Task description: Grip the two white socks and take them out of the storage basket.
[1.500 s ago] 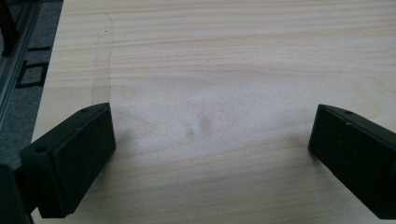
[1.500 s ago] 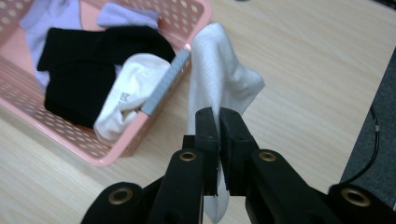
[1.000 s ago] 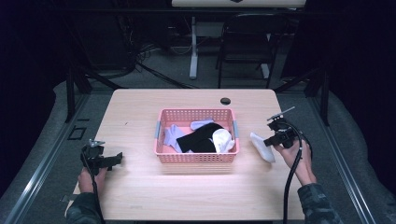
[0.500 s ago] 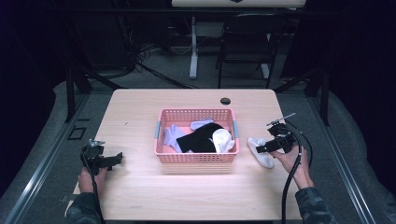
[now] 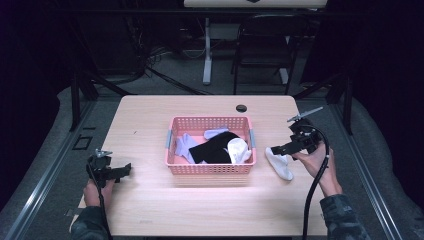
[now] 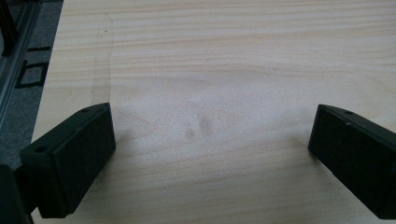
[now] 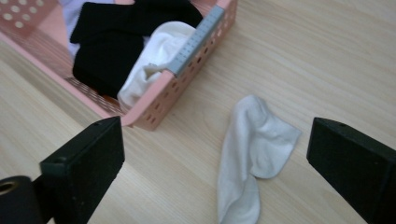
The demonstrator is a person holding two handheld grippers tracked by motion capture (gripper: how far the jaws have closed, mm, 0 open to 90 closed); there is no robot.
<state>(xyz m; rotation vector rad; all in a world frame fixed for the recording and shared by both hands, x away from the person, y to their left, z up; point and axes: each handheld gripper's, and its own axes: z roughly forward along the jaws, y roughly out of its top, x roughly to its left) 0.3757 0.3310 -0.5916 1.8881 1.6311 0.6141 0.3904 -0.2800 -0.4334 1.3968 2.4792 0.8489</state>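
**A white sock lies out of the basket, and the right gripper stands open above it**

The work appears to be taking socks out of the pink basket (image 5: 210, 169) and laying them on the table (image 5: 150, 125). One white sock (image 7: 254, 154) lies flat on the wood, just beside the right end of the basket. The right gripper (image 5: 276, 149) hangs over it with jaws wide apart and holds nothing; in its own view the sock lies between the jaws, below them. The next move probably calls for reaching left into the basket for another white sock (image 5: 239, 149). The left gripper (image 5: 125, 170) waits wide open over bare table, near left.
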